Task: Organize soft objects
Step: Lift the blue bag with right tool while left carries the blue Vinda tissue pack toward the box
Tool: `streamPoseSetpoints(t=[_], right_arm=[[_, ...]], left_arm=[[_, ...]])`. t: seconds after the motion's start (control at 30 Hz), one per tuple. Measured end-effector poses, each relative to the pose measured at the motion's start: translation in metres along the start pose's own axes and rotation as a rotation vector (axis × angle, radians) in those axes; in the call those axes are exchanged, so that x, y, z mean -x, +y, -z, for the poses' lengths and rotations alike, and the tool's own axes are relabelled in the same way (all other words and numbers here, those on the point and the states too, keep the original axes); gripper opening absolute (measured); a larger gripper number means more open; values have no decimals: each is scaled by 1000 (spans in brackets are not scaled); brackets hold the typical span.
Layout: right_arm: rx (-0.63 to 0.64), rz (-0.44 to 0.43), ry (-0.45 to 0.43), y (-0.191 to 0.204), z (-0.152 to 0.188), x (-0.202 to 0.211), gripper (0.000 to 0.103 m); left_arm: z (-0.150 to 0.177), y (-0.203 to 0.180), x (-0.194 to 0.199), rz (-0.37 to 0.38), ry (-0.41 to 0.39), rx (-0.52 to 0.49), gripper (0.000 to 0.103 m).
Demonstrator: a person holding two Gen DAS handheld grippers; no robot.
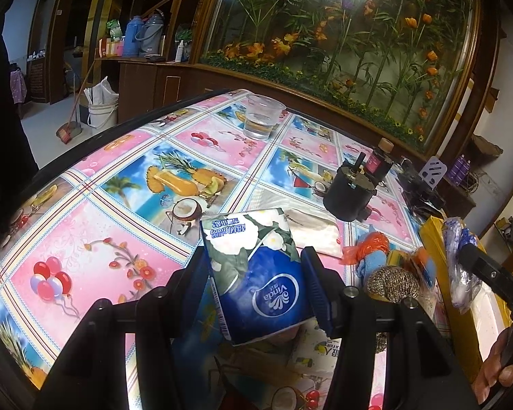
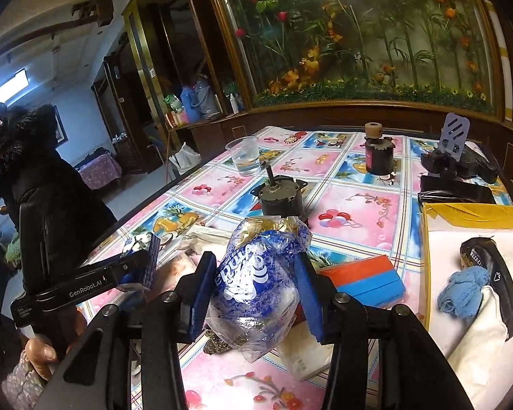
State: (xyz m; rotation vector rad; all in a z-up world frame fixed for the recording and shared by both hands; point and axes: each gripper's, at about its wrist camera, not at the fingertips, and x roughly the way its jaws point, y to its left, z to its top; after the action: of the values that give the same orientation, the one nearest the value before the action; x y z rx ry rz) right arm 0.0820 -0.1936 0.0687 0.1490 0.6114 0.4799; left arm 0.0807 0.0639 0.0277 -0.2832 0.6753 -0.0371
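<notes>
Left wrist view showed the left tool (image 1: 256, 275) partly closed on a blue tissue pack (image 1: 256, 270), its two blue pads pressed against the pack's sides. The pack sat tilted between them, lifted a little off the tabletop (image 1: 95, 225) with its bright fruit-and-balloon cloth. Just right of this tool lay a metal scourer (image 1: 391, 285) and an orange bag (image 1: 367, 247), and beyond the pack a flat white packet (image 1: 313, 229). Farther ahead stood a clear plastic cup (image 1: 261, 116) with some water in it.

From the right wrist view, the right tool (image 2: 253, 294) was also partly closed, gripping a crumpled blue-and-clear plastic bag (image 2: 256, 287) between its pads, clear of the tabletop. To the right of it lay an orange and blue block (image 2: 369, 280), and farther right a yellow-edged box (image 2: 461, 215) holding a blue cloth (image 2: 461, 294). Ahead of this tool stood a small dark motor (image 2: 280, 198). To its left, the left tool reached in, a hand (image 2: 41, 355) wrapped round its handle.
</notes>
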Motion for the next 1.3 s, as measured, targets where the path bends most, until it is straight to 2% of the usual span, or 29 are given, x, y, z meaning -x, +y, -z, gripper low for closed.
streamPoseSetpoints(t=[0.37,0.7,0.93,1.1,1.3], right_arm=[[-111,1,-48,-37,-8,28,51],[-150,7,-93,-53,-10,51,51],[-184,21,-126,-69,-11,66,51],[-227,36,-147,-86,-12,78,51],[-270,46,-180,-104,-13,95,51]], left_arm=[[1,3,-3,-20,12,9,54],[1,4,-1,-38,5,15,54],[2,-6,3,-67,-1,-21,54],[1,-22,5,-23,22,-25,54],[-3,-47,20,29,10,-49,54]])
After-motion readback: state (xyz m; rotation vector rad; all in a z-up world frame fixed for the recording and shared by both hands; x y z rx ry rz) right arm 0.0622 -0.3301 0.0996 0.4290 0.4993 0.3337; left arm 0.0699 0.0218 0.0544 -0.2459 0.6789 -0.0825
